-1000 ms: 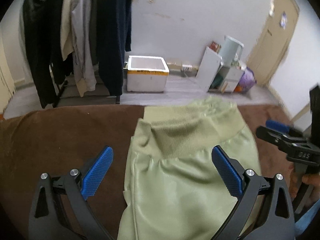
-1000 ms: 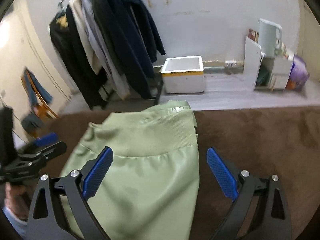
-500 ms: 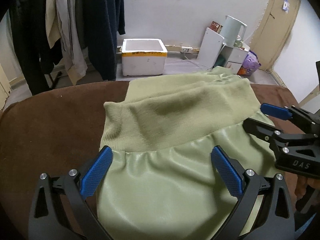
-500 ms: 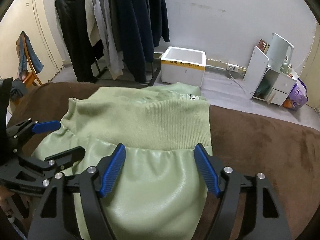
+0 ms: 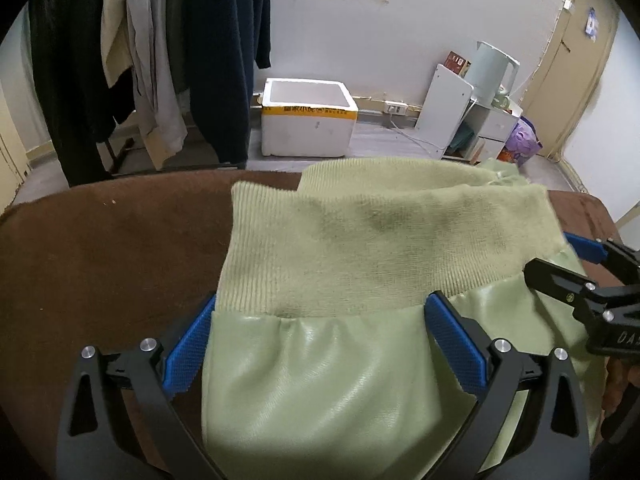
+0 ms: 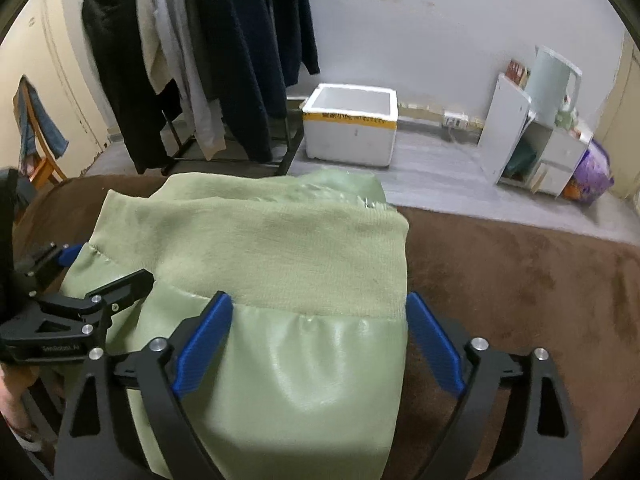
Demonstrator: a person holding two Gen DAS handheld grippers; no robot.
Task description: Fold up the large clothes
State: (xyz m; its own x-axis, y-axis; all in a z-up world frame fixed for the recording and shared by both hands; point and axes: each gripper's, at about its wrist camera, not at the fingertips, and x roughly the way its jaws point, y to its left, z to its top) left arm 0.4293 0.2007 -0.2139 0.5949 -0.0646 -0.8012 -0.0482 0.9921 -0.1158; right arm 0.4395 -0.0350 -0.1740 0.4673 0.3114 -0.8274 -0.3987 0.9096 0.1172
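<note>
A light green garment (image 5: 340,380) with a shiny body and a ribbed knit band (image 5: 380,248) lies on the brown table (image 5: 100,260). My left gripper (image 5: 320,344) is open, its blue pads straddling the garment's left edge just below the band. My right gripper (image 6: 320,340) is open, its pads straddling the garment's right edge (image 6: 400,320). The garment (image 6: 280,380) fills the space between both pairs of fingers. The right gripper shows at the right in the left wrist view (image 5: 576,268); the left gripper shows at the left in the right wrist view (image 6: 80,276).
Beyond the table's far edge are a rack of hanging dark and pale clothes (image 5: 160,60), a white foam box (image 5: 306,120) on the floor, a white cabinet (image 5: 476,120) with a kettle, and a purple bag (image 5: 524,140). A wooden chair (image 6: 36,140) stands far left.
Both grippers have moved forward and down onto the garment; its ribbed band is now closer and its side edges sit between the open pads.
</note>
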